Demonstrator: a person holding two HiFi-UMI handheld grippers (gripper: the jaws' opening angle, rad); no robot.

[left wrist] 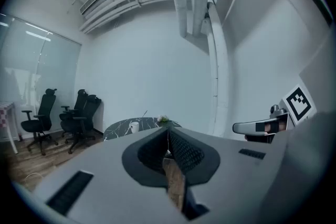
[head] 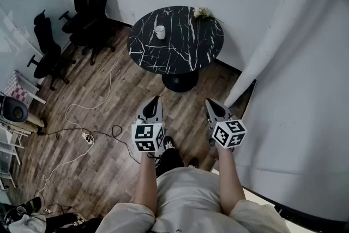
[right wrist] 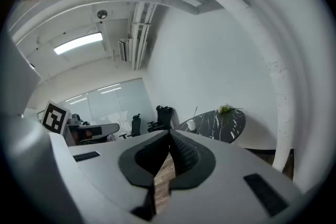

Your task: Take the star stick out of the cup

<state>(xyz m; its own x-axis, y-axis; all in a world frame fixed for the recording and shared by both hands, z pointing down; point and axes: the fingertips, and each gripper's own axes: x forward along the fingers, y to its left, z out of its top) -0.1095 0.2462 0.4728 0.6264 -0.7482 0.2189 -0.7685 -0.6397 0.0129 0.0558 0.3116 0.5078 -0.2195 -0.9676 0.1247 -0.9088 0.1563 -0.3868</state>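
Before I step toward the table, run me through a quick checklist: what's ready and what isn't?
1. Cup upright on the table: ok.
2. Stick in the cup: ok, a thin stick rises from it. Its star end: cannot tell.
3. Left gripper empty: ok, jaws together on nothing.
4. Right gripper empty: ok, jaws together on nothing. Ready to grasp: not ok, it must open first.
5. Cup within reach: not ok, both grippers hang over the floor, short of the table.
6. Way to the table: ok, the power strip and its cables lie off to the left.
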